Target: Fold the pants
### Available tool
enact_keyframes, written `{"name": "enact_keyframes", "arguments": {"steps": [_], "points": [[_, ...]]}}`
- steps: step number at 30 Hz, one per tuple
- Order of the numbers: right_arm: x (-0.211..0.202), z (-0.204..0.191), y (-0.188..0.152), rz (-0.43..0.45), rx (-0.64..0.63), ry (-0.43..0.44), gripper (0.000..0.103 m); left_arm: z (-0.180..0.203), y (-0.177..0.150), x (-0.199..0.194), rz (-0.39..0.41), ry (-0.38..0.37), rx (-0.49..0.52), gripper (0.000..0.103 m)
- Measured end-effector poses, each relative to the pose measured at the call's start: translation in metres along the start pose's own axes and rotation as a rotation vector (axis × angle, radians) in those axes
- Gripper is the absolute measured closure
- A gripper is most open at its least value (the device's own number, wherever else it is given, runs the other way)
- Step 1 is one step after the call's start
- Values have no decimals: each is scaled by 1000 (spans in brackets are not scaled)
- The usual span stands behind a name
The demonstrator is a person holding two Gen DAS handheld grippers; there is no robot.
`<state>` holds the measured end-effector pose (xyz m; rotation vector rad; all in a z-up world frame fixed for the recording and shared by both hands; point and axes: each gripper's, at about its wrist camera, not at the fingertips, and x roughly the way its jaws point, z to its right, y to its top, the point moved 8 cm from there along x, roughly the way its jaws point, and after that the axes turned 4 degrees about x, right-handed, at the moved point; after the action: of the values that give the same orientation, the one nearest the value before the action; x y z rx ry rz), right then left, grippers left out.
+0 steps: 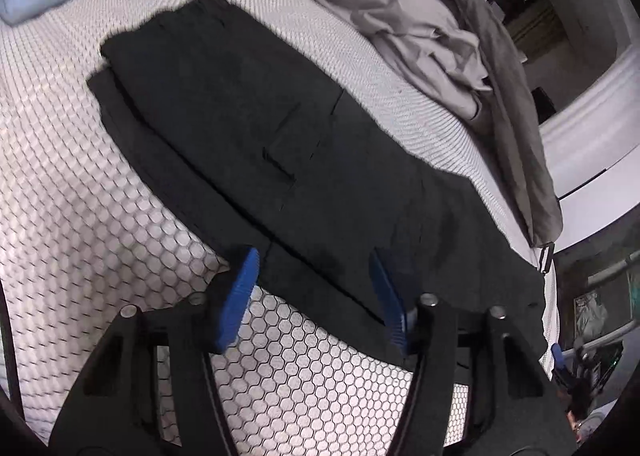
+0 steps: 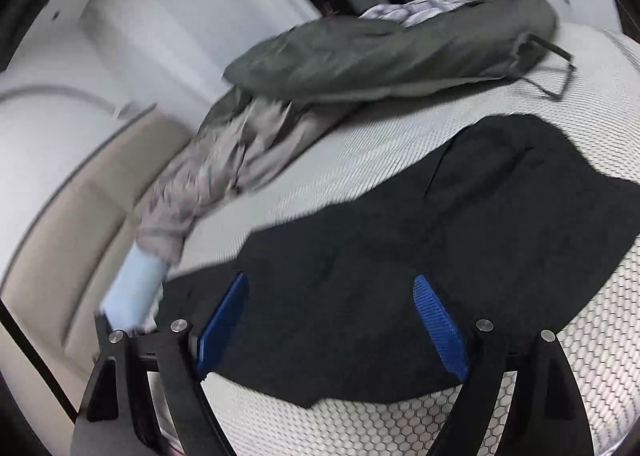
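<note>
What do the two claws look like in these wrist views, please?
Both look alike. The left claw and the right claw each have two black angular fingers with cut-out slots and round silver pivot pins, and each finger is tipped with a ribbed blue pad. No cables, markings or sleeves show.

We list: black pants flat on honeycomb-patterned mattress; our left tongs parted above them; grey bedding beyond.

Black pants laid flat on the bed

The pants are spread lengthwise on the white honeycomb-patterned mattress, already folded so that one leg is laid over the other. A stitched pocket is seen on the upper layer. The dark fabric is mostly smooth, with slight wrinkles.
</note>
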<state>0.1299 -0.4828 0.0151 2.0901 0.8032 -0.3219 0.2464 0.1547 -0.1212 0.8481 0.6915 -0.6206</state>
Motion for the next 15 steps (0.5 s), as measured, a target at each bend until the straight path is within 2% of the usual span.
{"name": "enact_keyframes", "arguments": {"steps": [3, 6, 8, 9, 10, 13, 15], "points": [[7, 0, -19, -28, -73, -16, 17, 4, 7, 12, 13, 6, 11, 49], [17, 9, -20, -29, -52, 4, 17, 3, 17, 19, 32, 41, 2, 60], [21, 15, -20, -34, -16, 24, 17, 4, 20, 18, 60, 45, -6, 72], [22, 18, -19, -34, -10, 30, 17, 3, 22, 17, 71, 60, -2, 90], [22, 19, -19, -32, -6, 29, 17, 1, 22, 13, 88, 78, 6, 100], [18, 28, -13, -7, -1, 11, 17, -3, 22, -4, 119, 55, 6, 101], [14, 35, -13, -6, 10, -2, 17, -9, 21, -20, 132, 66, 46, 101]]}}
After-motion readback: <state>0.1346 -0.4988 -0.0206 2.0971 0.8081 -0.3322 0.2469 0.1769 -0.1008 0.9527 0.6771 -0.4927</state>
